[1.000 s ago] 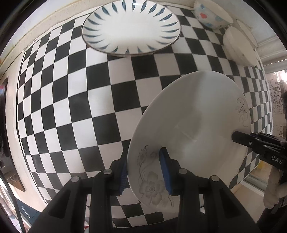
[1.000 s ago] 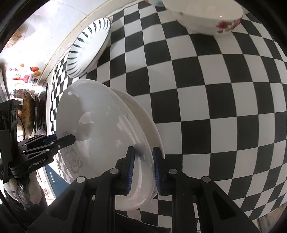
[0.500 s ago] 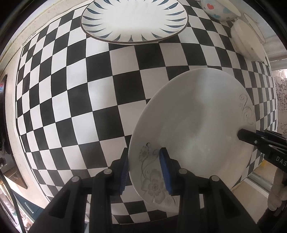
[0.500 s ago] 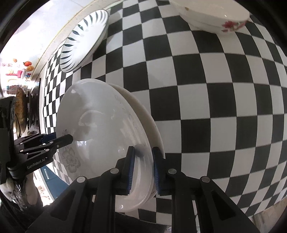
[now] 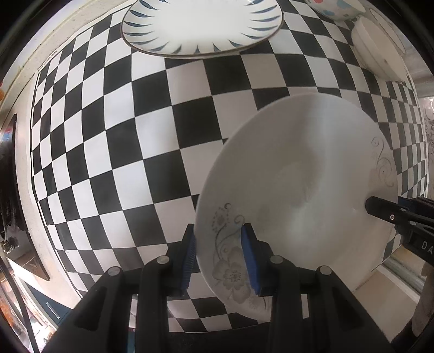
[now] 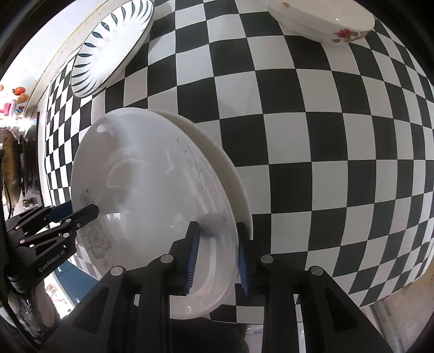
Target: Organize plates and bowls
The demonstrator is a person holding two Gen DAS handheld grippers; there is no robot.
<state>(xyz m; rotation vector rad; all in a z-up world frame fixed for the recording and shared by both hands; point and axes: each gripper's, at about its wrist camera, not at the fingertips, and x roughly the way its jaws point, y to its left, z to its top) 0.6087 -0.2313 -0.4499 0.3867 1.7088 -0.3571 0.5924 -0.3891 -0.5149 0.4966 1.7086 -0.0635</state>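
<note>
Checkered black-and-white cloth covers the table (image 5: 162,141), and every dish stands on it or hangs above it. With the blue-leaf plate (image 5: 200,24) at the far edge as the landmark, the floral plate (image 5: 298,195) is held on the near side of it, tilted and, as far as I can judge, clear of the cloth. In the right wrist view a second white rim shows just behind it, so this may be two plates (image 6: 152,195) nested together; I cannot tell for certain.

Both grippers carry the load. The left gripper (image 5: 218,258) pinches the rim at the grey flower print, one blue pad on each face. The right gripper (image 6: 217,255) pinches the opposite rim the same way.

To do this step well, I would keep both grips steady and move the two hands together, so the rim does not twist between the pads. The likely aim is to lay the load on the blue-leaf plate: level it, centre it above, then lower it gently.

Glossy white glaze with faint grey scrolls looks slippery. To the right of the blue-leaf plate sit a rose-printed bowl (image 6: 322,19) and a heart-patterned bowl (image 5: 333,8).
</note>
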